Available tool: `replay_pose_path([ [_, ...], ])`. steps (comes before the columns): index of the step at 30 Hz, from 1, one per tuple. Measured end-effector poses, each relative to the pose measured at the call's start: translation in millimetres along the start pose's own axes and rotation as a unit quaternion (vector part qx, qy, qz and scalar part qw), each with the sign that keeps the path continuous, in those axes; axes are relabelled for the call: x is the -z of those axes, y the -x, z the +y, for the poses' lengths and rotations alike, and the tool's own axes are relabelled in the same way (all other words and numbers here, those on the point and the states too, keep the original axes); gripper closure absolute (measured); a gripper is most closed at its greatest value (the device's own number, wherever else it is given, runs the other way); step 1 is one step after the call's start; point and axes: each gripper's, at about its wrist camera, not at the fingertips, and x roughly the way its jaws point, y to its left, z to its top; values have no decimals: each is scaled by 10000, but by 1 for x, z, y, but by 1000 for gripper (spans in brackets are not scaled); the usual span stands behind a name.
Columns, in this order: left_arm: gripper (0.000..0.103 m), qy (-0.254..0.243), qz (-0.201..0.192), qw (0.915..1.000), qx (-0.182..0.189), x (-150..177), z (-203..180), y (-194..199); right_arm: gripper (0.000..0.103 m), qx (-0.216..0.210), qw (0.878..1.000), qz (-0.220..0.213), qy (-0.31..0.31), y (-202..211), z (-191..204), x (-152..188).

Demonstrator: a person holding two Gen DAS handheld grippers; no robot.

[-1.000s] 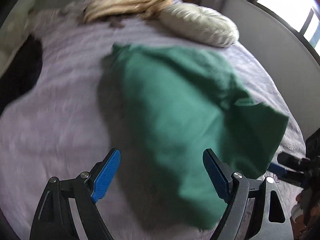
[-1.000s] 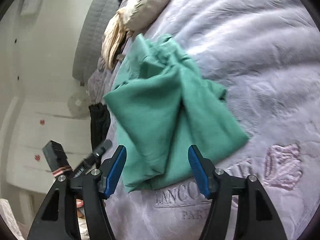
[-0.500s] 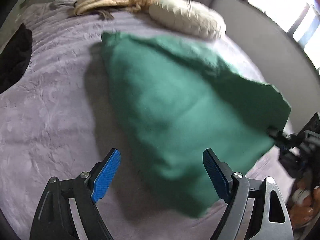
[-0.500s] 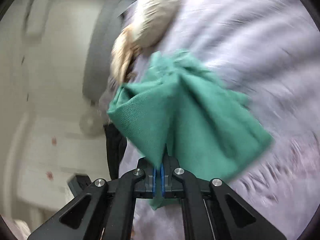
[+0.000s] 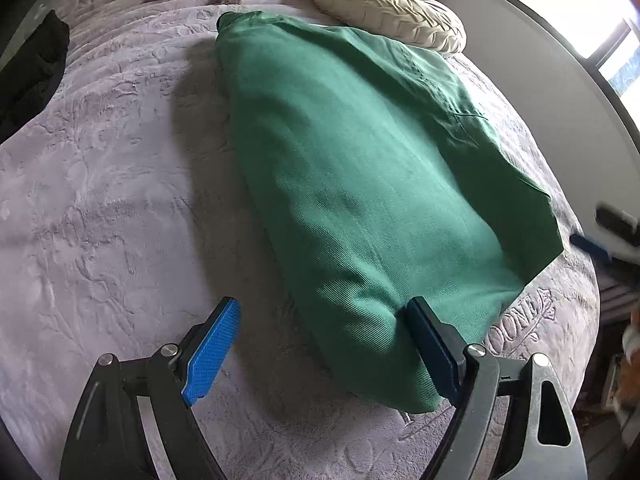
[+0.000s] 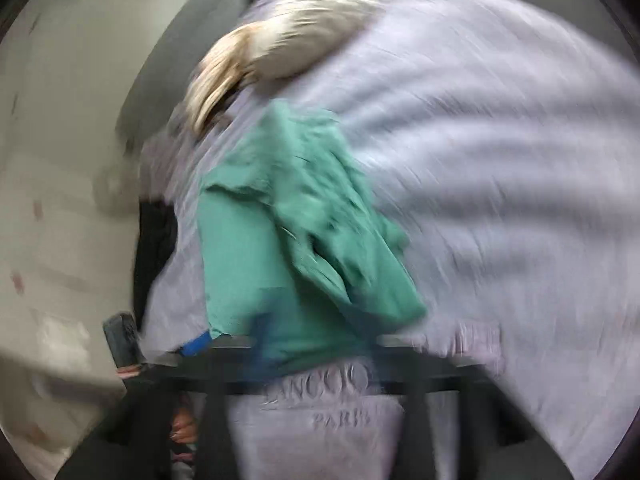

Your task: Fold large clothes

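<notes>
Shirt (image 5: 360, 184): flat on bed (image 5: 100, 180), ready to fold.
Left gripper (image 5: 320, 344): wide open, holds nothing.
Right gripper (image 6: 312, 344): opening, lets shirt go.

Window daylight; right wrist view perhaps motion-blurred.

Open bedspread (image 5: 104, 184) lies left of the green garment (image 5: 360, 184); pillow (image 5: 392, 16) and dark clothing (image 5: 32, 68) block the far edge.
</notes>
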Motion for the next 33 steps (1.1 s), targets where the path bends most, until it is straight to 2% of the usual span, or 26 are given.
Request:
replay_pose_path([
  [2, 17, 7, 3, 10000, 17, 0, 1, 0, 31, 91, 9992, 219, 331, -15, 8, -9],
  [3, 17, 12, 10, 10000, 30, 0, 2, 0, 43, 167, 9984, 341, 411, -22, 11, -12],
  [4, 17, 10, 16, 10000, 31, 0, 2, 0, 71, 253, 9969, 578, 470, -36, 11, -15],
  [5, 17, 4, 24, 10000, 25, 0, 2, 1, 94, 337, 9952, 782, 475, -45, 9, -13],
  [6, 17, -23, 34, 10000, 20, -1, 1, 3, 96, 501, 9936, 883, 495, -51, 9, -14],
  [9, 17, -171, 19, 9998, 76, 1, 0, 4, 97, 877, 9889, 826, 864, -43, 7, -8],
  [12, 17, -195, 60, 9996, 217, 5, 3, -2, 98, 1157, 9849, 1202, 463, -54, -26, 4],
  [14, 9, -129, 84, 9996, 223, 8, 6, -7, 99, 1164, 9833, 1385, 215, -67, -45, 16],
  [15, 9, -110, 90, 9998, 171, 8, 6, -8, 100, 1135, 9838, 1378, 159, -68, -48, 17],
  [19, 9, -200, 25, 9998, 78, 10, 4, -5, 99, 815, 9902, 1072, -370, -44, -55, 15],
  [23, 9, -206, 53, 9998, 61, 9, 4, -5, 97, 1100, 9932, 330, -207, 5, -42, -4],
  [24, 9, -216, 51, 9997, 51, 9, 3, -5, 94, 1166, 9931, 72, -96, 17, -33, -15],
  [26, 9, -216, 53, 9997, 38, 9, 3, -5, 59, 1101, 9938, -82, 91, 15, -21, -40],
  [27, 9, -203, 54, 9998, 27, 9, 2, -6, 27, 1004, 9945, -134, 270, 9, -12, -52],
  [29, 9, -170, 67, 9998, -6, 7, -2, -8, 30, 904, 9943, -103, 558, -14, 6, -74],
  [31, 9, -135, 64, 9999, -44, 7, -4, -8, 66, 722, 9941, 32, 809, -40, 28, -93],
  [33, 9, -122, 54, 9999, -83, 9, -5, -8, 70, 686, 9933, 100, 925, -60, 40, -105],
])
